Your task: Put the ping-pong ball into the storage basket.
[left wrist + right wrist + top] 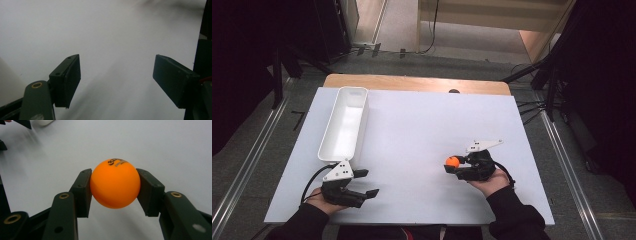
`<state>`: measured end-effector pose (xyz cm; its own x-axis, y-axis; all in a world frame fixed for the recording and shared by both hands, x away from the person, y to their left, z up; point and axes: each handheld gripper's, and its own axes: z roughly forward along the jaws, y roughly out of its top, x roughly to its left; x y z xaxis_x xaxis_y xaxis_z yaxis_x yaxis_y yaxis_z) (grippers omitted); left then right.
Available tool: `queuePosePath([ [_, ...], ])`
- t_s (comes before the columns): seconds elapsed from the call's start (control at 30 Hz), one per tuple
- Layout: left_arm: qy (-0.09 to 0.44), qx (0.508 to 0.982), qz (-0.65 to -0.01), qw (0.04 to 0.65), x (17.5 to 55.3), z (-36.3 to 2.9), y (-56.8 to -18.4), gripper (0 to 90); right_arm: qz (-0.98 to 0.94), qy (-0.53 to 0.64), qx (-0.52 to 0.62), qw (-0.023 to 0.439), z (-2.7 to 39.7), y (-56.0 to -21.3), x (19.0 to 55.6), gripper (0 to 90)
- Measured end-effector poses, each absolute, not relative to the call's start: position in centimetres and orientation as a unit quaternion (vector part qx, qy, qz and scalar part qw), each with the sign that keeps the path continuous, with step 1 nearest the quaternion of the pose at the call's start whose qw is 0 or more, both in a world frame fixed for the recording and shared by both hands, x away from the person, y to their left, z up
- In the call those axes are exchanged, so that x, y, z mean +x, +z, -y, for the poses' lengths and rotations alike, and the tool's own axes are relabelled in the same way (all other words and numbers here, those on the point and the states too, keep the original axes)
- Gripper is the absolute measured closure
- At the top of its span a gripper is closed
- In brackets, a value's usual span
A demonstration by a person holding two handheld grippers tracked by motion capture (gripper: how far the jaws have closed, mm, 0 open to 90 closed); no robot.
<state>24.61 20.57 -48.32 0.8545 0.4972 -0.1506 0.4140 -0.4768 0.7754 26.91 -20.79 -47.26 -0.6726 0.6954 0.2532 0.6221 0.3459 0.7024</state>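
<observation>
Where the right hand-held gripper point(454, 165) sits at the right side of the counter, its 2 black jaws are clamped on an orange ball point(453, 161), 1 jaw on each side. Seen from the right gripper view, the right hand-held gripper point(113, 188) presses the orange ball point(115, 183) at its widest part, and dark printed lettering, too small to read, shows on the ball's top. The ball is just above the white sheet point(162, 147) there; whether it touches the surface cannot be told. A grey three-cornered plate point(482, 146) tops this gripper, and the person's right hand point(489, 181) holds it from below, with a dark sleeve point(514, 217) behind.

The left hand-held gripper point(366, 182) is near the front left of the counter, its jaws spread wide apart with nothing between them. From the left gripper view, the left hand-held gripper point(116, 80) shows its 2 jaws well separated over bare white sheet point(100, 32). A black cable point(312, 179) loops from its rear, and the person's left hand point(326, 202) grips it.

Just beyond the left gripper lies a long white bin point(344, 124), open at the top, running away from the person along the sheet's left side. The white sheet point(422, 125) covers most of the wooden counter point(412, 83), whose far edge shows past it.
</observation>
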Motion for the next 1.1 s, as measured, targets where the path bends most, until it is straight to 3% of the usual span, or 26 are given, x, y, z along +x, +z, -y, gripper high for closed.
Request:
queuePosePath([
  [1.1,0.043,0.858,-0.267,0.438,24.6,-20.6,-48.3,22.9,-0.829,0.411,0.378,0.021,17.2,-46.2,28.3,48.8],
])
